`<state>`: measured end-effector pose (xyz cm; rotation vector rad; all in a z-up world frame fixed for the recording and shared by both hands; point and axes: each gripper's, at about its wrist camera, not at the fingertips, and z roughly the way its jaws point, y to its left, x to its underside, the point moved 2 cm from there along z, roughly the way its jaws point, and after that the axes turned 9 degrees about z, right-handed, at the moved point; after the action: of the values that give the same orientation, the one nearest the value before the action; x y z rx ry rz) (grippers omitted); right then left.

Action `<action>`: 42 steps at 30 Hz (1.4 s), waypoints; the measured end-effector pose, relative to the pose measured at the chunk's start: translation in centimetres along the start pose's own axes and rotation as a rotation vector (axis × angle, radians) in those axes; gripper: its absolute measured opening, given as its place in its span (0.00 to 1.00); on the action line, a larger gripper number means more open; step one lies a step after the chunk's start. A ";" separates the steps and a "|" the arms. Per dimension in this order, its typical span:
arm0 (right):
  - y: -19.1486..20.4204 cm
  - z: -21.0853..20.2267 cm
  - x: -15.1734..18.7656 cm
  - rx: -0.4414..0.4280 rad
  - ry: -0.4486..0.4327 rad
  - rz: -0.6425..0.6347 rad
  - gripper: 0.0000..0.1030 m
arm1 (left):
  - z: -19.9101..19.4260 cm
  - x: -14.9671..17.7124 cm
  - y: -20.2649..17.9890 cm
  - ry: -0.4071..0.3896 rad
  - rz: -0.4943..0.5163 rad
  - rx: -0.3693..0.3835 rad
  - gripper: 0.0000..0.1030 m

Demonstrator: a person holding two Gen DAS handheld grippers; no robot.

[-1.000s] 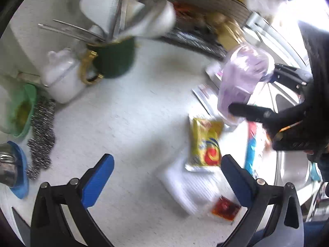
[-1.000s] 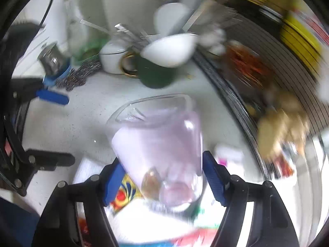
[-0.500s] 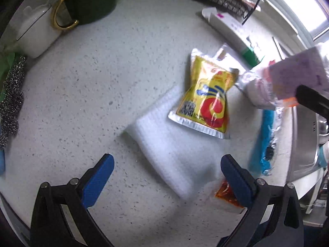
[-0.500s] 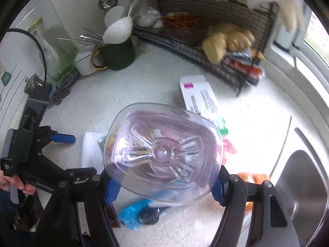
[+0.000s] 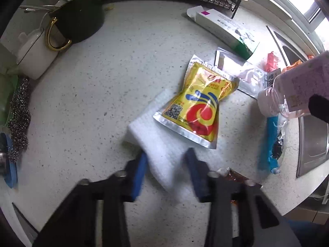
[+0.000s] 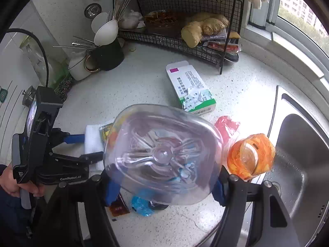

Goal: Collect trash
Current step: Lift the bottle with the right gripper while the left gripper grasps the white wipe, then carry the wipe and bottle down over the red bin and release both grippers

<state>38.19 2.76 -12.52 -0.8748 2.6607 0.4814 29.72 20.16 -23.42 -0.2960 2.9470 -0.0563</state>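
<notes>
A white paper towel lies flat on the speckled counter. My left gripper points straight down onto it, jaws closing, and both blue pads touch a fold of the towel. A yellow sachet rests on the towel's far corner. My right gripper is shut on a clear plastic bottle with its base toward the camera. In the left wrist view the bottle hangs at the right edge. In the right wrist view my left gripper is at the left.
Loose litter lies around: a blue wrapper, a red-brown sauce packet, a white and green box, a red wrapper, an orange-wrapped cup. A steel sink is at the right, a wire rack and a utensil mug behind.
My left gripper came down over the paper towel and its jaws went from wide apart to closed on it. My right gripper rolled the bottle and shifted toward the sink.
</notes>
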 end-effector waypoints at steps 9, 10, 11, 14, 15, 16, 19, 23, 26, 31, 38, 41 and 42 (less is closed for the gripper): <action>0.4 -1.7 0.6 -0.001 -0.029 0.005 0.67 | -4.0 1.9 -0.3 -0.058 -0.004 -0.009 0.04; 0.3 -2.1 0.7 0.002 -0.039 0.005 0.67 | -5.0 2.1 -0.4 -0.073 0.001 -0.010 0.04; 0.3 -2.5 0.9 0.001 -0.047 0.007 0.67 | -5.4 2.0 -0.4 -0.088 0.007 -0.011 0.04; -0.1 -3.8 1.7 0.003 -0.064 0.012 0.67 | -8.0 2.4 -1.6 -0.128 0.032 -0.006 0.04; -0.1 -4.1 2.0 0.005 -0.069 0.014 0.67 | -8.7 2.6 -1.8 -0.142 0.041 -0.004 0.04; -0.2 -4.6 2.3 0.004 -0.075 0.017 0.67 | -9.5 2.8 -2.1 -0.156 0.047 -0.006 0.04; -0.7 -6.1 3.5 0.005 -0.098 0.033 0.67 | -11.8 3.5 -3.3 -0.201 0.058 -0.008 0.04; -1.2 -8.5 5.7 0.012 -0.132 0.055 0.67 | -13.9 4.6 -5.6 -0.237 0.080 0.006 0.04; -1.5 -10.5 7.7 0.013 -0.156 0.067 0.67 | -15.2 6.2 -8.0 -0.257 0.117 0.006 0.04; -1.9 -14.6 12.6 0.034 -0.204 0.079 0.67 | -17.4 9.4 -13.6 -0.295 0.208 0.029 0.04; -2.7 -19.8 20.4 0.073 -0.257 0.114 0.67 | -19.2 15.2 -21.6 -0.316 0.312 0.085 0.04; -3.1 -21.8 23.8 0.094 -0.274 0.133 0.67 | -19.6 17.7 -24.7 -0.309 0.350 0.104 0.04; -3.3 -22.2 24.7 0.101 -0.276 0.143 0.67 | -19.6 18.3 -25.4 -0.307 0.360 0.113 0.04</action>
<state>17.32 -21.34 -2.64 -0.5479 2.4777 0.4589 13.41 -8.02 -5.90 0.2237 2.6317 -0.1169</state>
